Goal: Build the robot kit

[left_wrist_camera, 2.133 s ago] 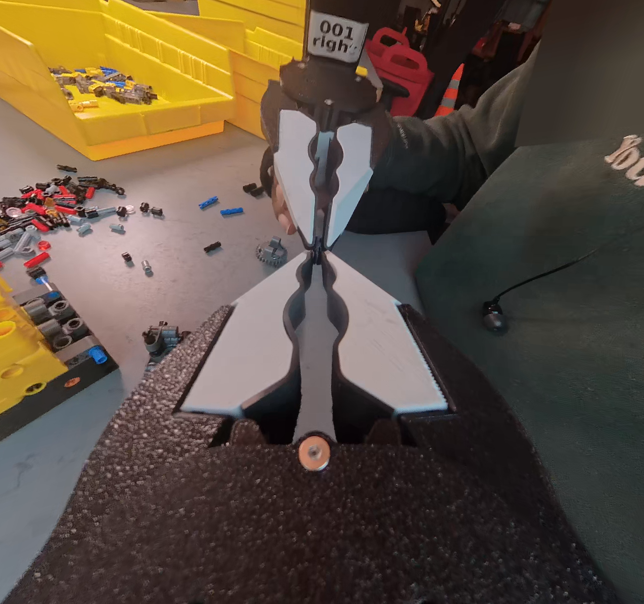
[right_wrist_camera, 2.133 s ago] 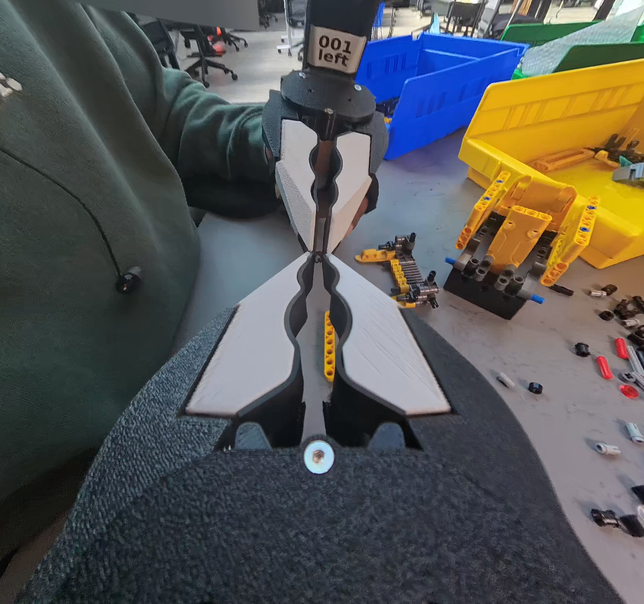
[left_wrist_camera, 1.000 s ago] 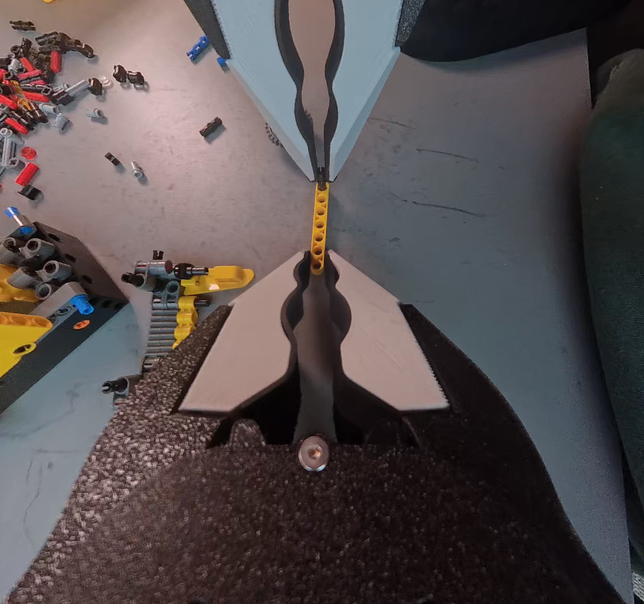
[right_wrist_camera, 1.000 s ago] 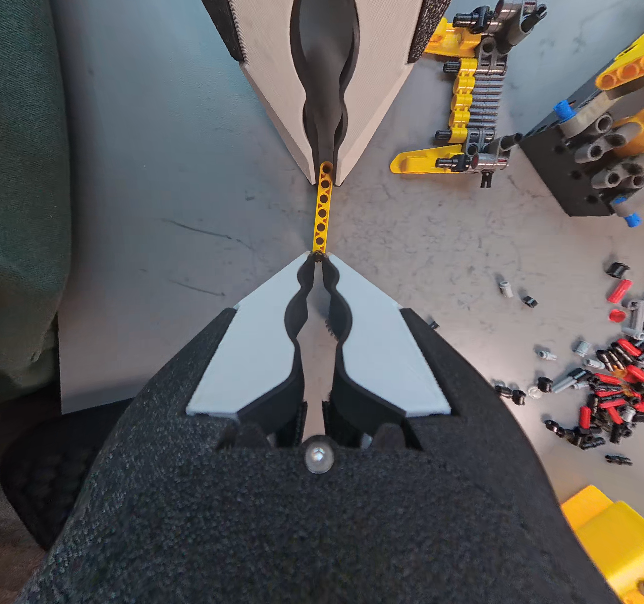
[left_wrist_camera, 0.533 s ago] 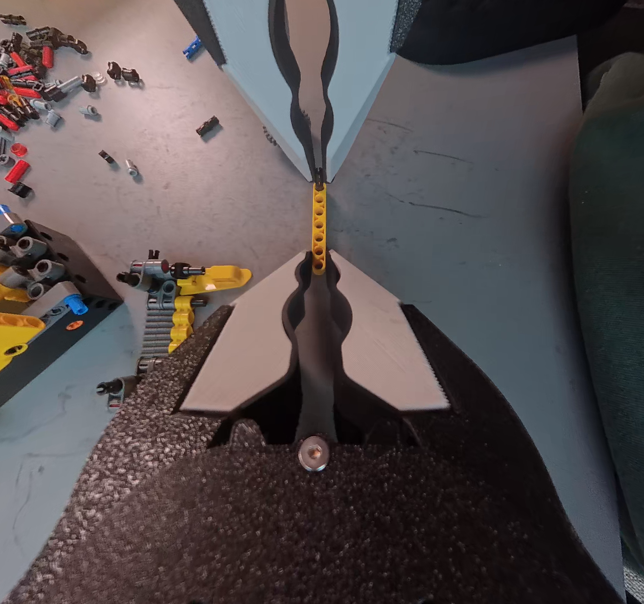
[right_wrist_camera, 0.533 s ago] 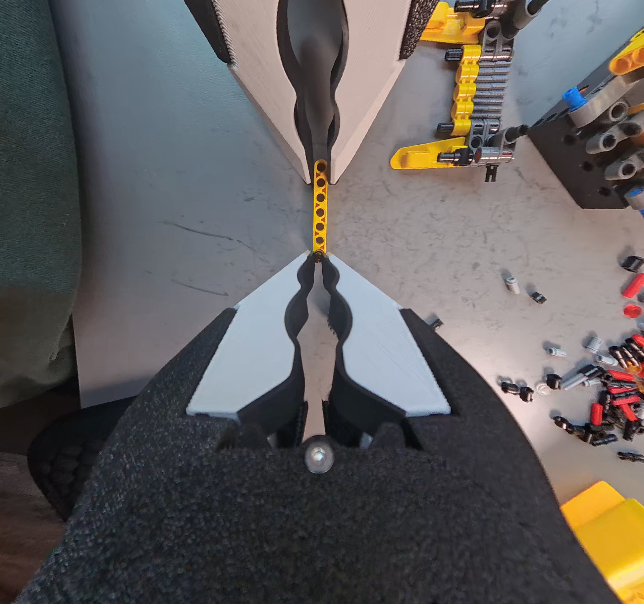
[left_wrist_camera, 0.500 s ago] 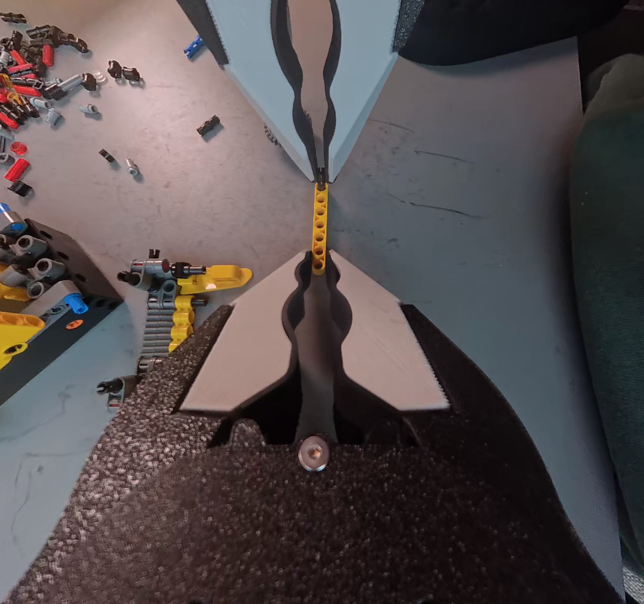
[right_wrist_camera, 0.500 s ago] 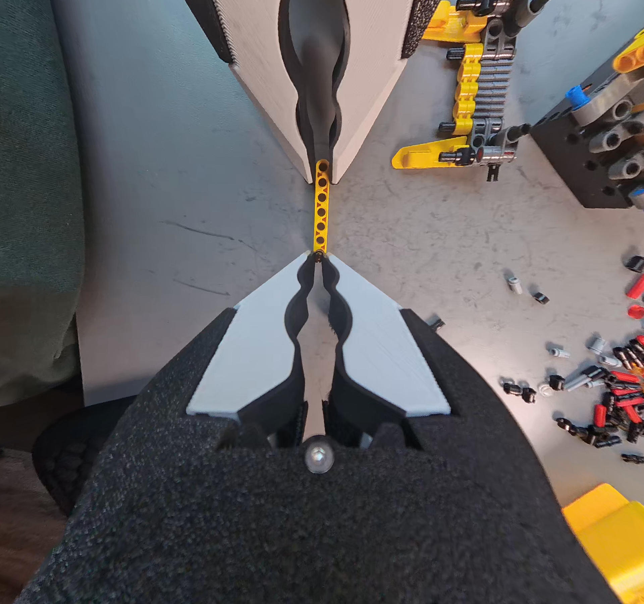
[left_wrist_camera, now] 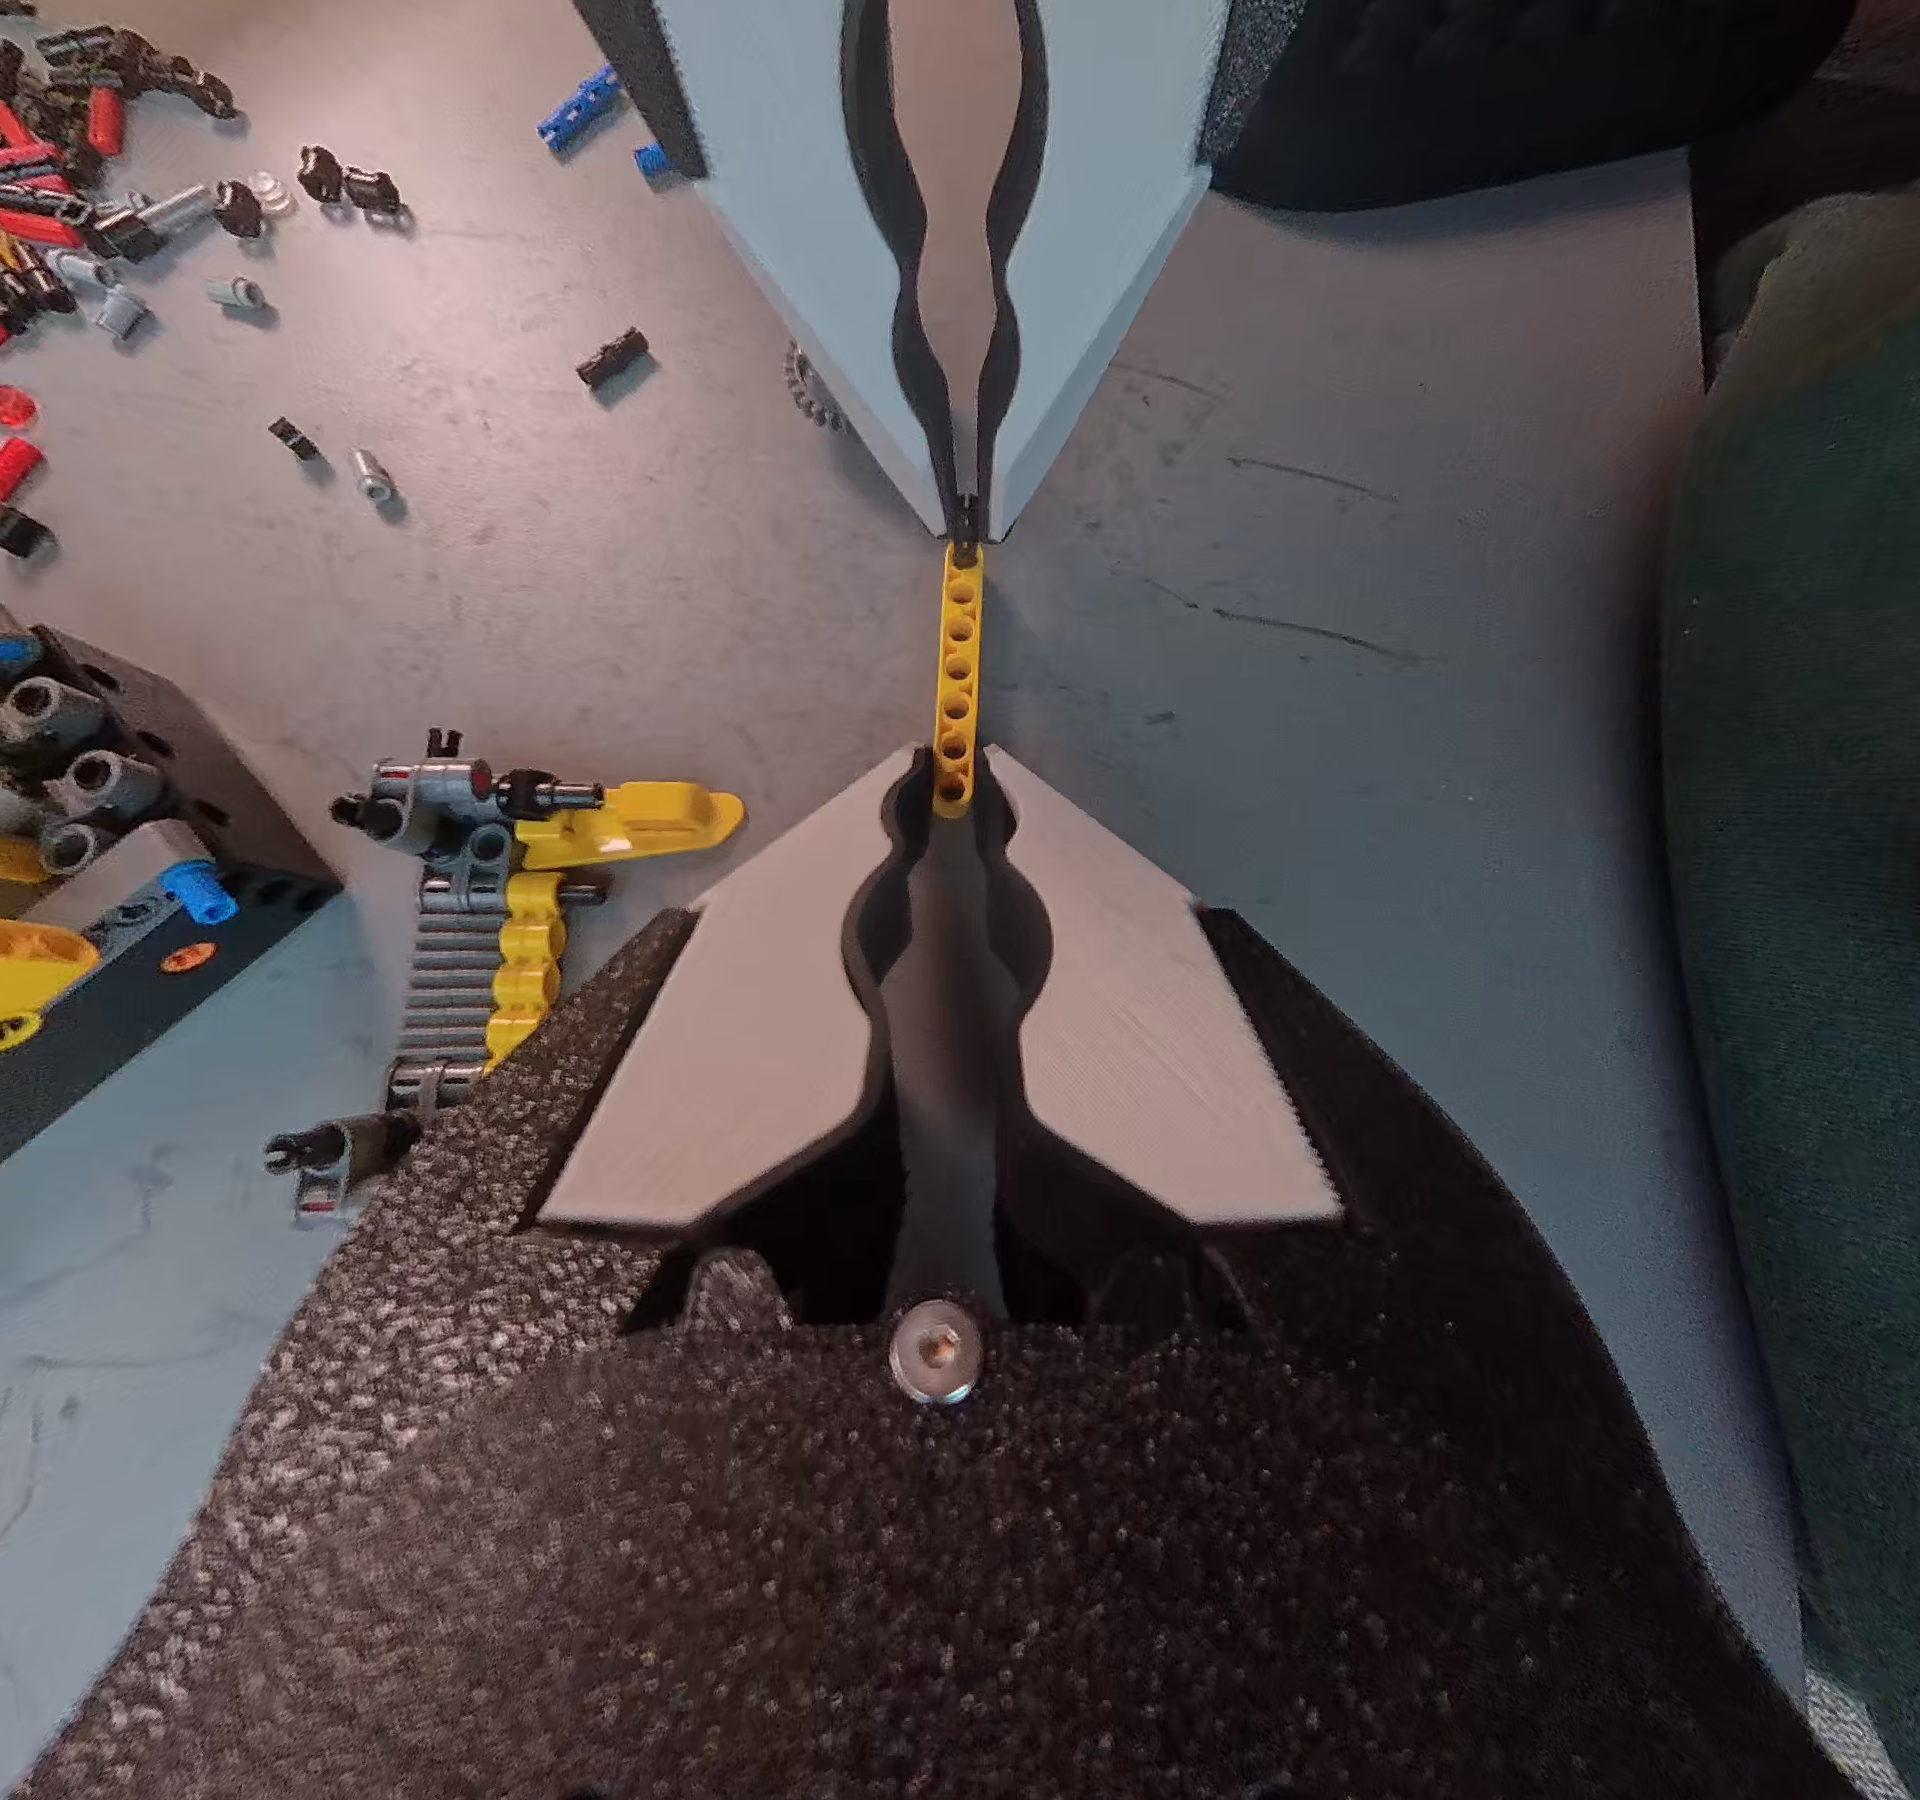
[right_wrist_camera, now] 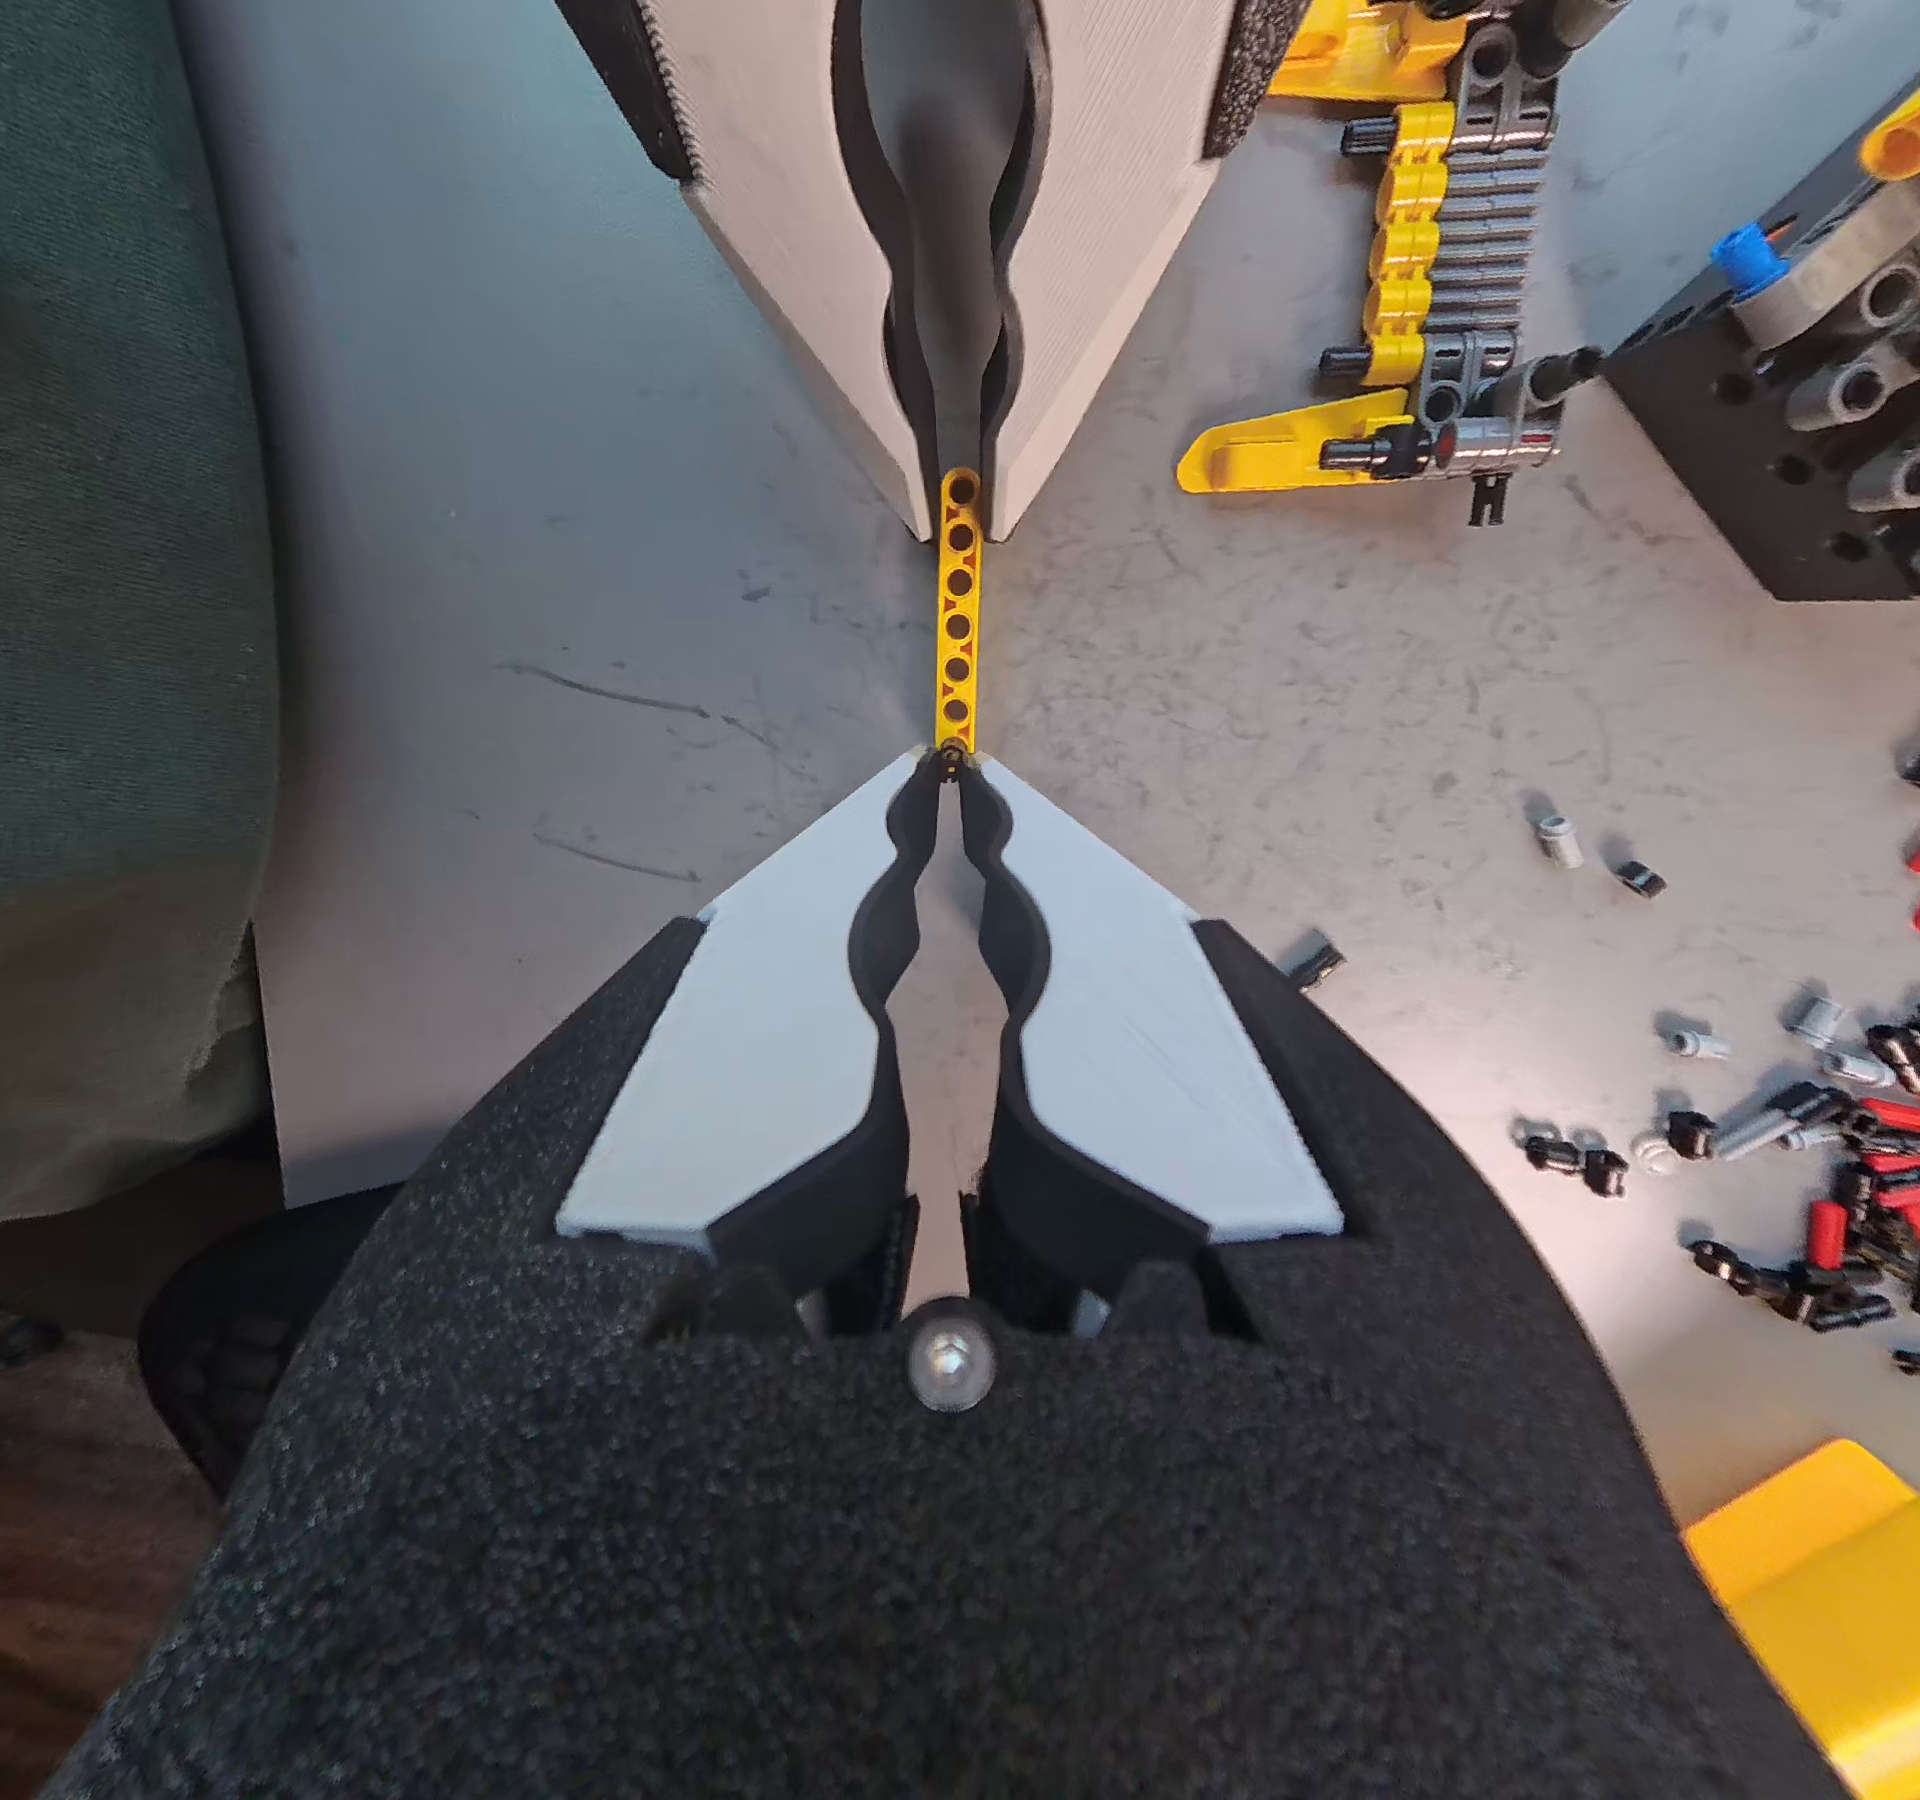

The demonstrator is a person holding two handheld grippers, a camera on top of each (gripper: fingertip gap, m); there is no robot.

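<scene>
The left gripper [left_wrist_camera: 954, 763] is pinching one end of a thin yellow beam with a row of round holes [left_wrist_camera: 957, 670], its fingers closed down to just the width of that strip. The right gripper [right_wrist_camera: 949, 761] is facing it tip to tip and is clamping the other end, where a tiny black piece is showing right at its closed tips; it is too small to tell what it is. The beam is spanning the short gap between the two grippers, hanging above the grey table [left_wrist_camera: 1351, 711] and touching nothing else. On the table just beside the left gripper, a small build of grey ribbed parts, yellow links and a yellow wedge [left_wrist_camera: 499, 898] is lying flat. Past that, a black block with grey tubes and a blue peg [left_wrist_camera: 125, 877] is sitting near the edge of the left wrist view. Farther off, loose red, black and grey pins [left_wrist_camera: 94, 181] are lying scattered, with a couple of blue bits [left_wrist_camera: 577, 119] near them. A yellow bin corner [right_wrist_camera: 1829, 1605] is showing low in the right wrist view. A dark green sleeve [right_wrist_camera: 104, 503] is filling the side of that view, along the table's edge.
</scene>
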